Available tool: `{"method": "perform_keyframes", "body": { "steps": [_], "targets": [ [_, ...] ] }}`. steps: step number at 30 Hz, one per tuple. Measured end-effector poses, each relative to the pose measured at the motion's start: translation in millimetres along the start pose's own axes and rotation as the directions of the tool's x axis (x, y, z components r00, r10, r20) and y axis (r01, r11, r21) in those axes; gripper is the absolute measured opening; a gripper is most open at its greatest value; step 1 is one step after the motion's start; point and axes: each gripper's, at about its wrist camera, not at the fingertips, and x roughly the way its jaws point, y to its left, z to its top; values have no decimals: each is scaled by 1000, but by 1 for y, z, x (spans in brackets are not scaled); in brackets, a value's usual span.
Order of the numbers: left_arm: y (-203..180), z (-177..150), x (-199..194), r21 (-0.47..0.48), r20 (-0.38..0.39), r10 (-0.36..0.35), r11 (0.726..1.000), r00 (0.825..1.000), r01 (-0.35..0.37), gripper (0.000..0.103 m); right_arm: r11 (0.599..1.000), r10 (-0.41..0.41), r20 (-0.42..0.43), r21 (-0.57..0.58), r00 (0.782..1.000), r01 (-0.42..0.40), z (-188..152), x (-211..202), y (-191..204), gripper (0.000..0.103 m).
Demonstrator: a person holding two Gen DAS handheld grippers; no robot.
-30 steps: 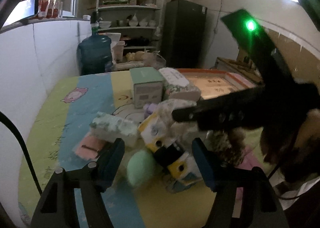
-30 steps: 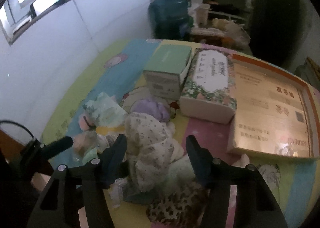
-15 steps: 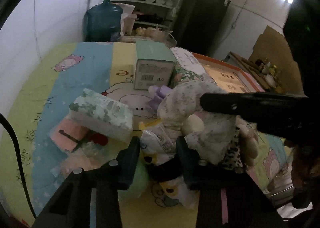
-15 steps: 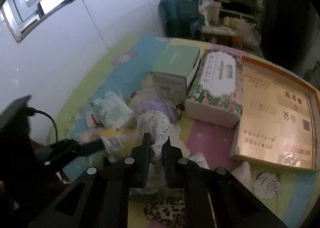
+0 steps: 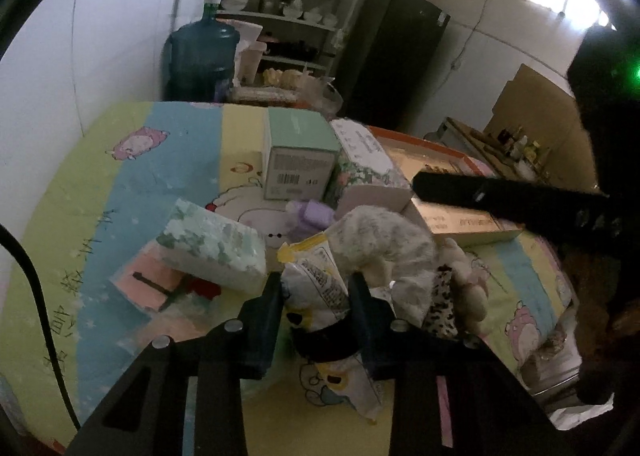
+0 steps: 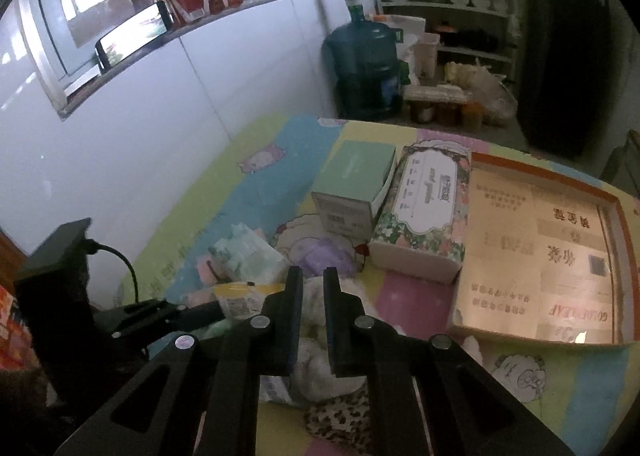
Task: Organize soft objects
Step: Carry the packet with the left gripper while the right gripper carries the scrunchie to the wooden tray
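Downward-tilted, both claws pinch: left claw (image 5: 314,292) a snack packet (image 5: 316,276), right claw (image 6: 308,288) floral cloth (image 6: 316,296)

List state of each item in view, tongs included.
left tongs: just been closing, clamped on yellow snack packet
right tongs: shut on floral cloth
green box: closed, upright on table
floral tissue box: lying flat beside green box
orange-rimmed tray: open, holding nothing
tissue pack: wrapped, resting on pink packet
water jug: upright, capped

Crinkled snack packet (image 5: 316,276) beside floral, perhaps plush, bundle (image 5: 384,240)
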Motion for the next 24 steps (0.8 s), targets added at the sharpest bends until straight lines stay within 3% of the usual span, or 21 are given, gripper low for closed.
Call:
{"method": "perform_keyframes", "body": {
  "steps": [1, 2, 3, 4, 10, 11, 13, 14, 15, 19, 24],
  "targets": [
    [0, 0, -1, 4, 2, 1, 1000, 1000, -1, 33, 1000, -3, -18, 3, 1000, 3, -2, 4, -1, 19],
    [0, 0, -3, 9, 8, 2, 1000, 1000, -2, 33, 1000, -13, -33, 9, 999, 13, -4, 7, -2, 42],
    [-1, 0, -5, 12, 13, 0, 1000, 1000, 0, 33, 1000, -18, -49, 14, 999, 19, -6, 11, -4, 76],
    [-1, -2, -7, 17, 19, -2, 1000, 1000, 2, 32, 1000, -11, -65, 23, 998, 13, -10, 15, -7, 85],
    [-1, 2, -17, 26, 43, 0, 1000, 999, -1, 32, 998, -59, -134, 0, 989, 60, -20, 38, -13, 85],
    [-1, 1, -19, 25, 46, 2, 1000, 999, -3, 32, 998, -70, -143, -13, 987, 69, -21, 41, -13, 84],
    [0, 2, -23, 20, 53, 7, 1000, 999, -8, 32, 995, -95, -157, -41, 983, 89, -24, 45, -10, 68],
    [1, 3, -26, 15, 57, 10, 1000, 998, -10, 32, 991, -129, -167, -58, 977, 121, -26, 48, -9, 40],
    [1, 2, -28, 12, 59, 11, 1000, 998, -12, 32, 985, -164, -176, -78, 971, 152, -27, 50, -8, 18],
    [3, 5, -36, -6, 69, 17, 1000, 997, -17, 32, 984, -169, -166, -77, 972, 158, -28, 46, -8, 10],
    [-3, 15, -48, 14, 100, 22, 1000, 995, -24, 32, 990, -139, -64, -41, 988, 137, -19, 18, -8, 9]
  ]
}}
